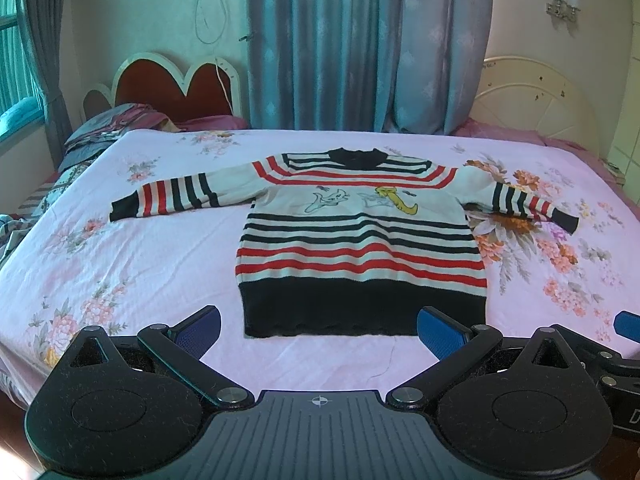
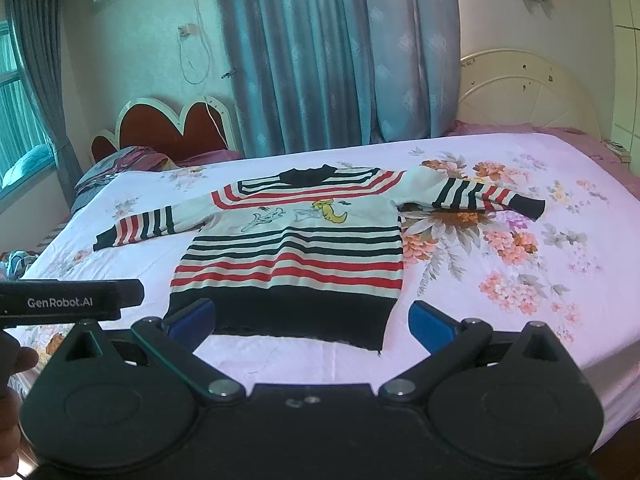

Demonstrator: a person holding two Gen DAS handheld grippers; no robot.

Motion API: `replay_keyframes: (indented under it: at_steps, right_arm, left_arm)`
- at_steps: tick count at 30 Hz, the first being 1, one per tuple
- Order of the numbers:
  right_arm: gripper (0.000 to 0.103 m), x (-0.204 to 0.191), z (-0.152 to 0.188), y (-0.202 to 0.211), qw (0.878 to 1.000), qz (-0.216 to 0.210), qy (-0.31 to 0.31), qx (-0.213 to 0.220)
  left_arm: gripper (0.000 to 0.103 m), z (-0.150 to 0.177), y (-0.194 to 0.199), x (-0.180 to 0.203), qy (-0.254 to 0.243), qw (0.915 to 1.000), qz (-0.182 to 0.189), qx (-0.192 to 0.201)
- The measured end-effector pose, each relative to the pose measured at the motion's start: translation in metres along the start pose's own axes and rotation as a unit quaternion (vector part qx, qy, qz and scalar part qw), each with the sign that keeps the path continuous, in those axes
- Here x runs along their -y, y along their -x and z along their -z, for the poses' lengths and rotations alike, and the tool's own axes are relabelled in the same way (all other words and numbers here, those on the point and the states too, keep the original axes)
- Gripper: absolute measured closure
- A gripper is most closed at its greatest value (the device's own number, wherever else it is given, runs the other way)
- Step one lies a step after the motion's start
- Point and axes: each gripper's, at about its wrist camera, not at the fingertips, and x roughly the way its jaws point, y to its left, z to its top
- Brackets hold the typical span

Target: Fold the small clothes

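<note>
A small striped sweater in white, red and black lies flat on the bed with both sleeves spread out and its black hem toward me; it also shows in the right wrist view. My left gripper is open and empty, hovering just in front of the hem. My right gripper is open and empty, over the hem's near edge. Its blue fingertip shows at the right edge of the left wrist view. The left gripper's body shows at the left of the right wrist view.
The bed has a pink floral sheet. A pile of bedding lies at the far left by a red headboard. A cream headboard and blue curtains stand behind.
</note>
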Motion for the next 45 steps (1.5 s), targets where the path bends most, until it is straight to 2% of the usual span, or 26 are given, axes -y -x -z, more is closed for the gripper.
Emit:
replay_keyframes:
  at_steps: [45]
  right_arm:
    - [0.001, 0.0002, -0.0045, -0.0049, 1.000, 0.006, 0.003, -0.001]
  left_arm:
    - [0.000, -0.0019, -0.0023, 0.0009, 0.004, 1.0000, -0.003, 0.004]
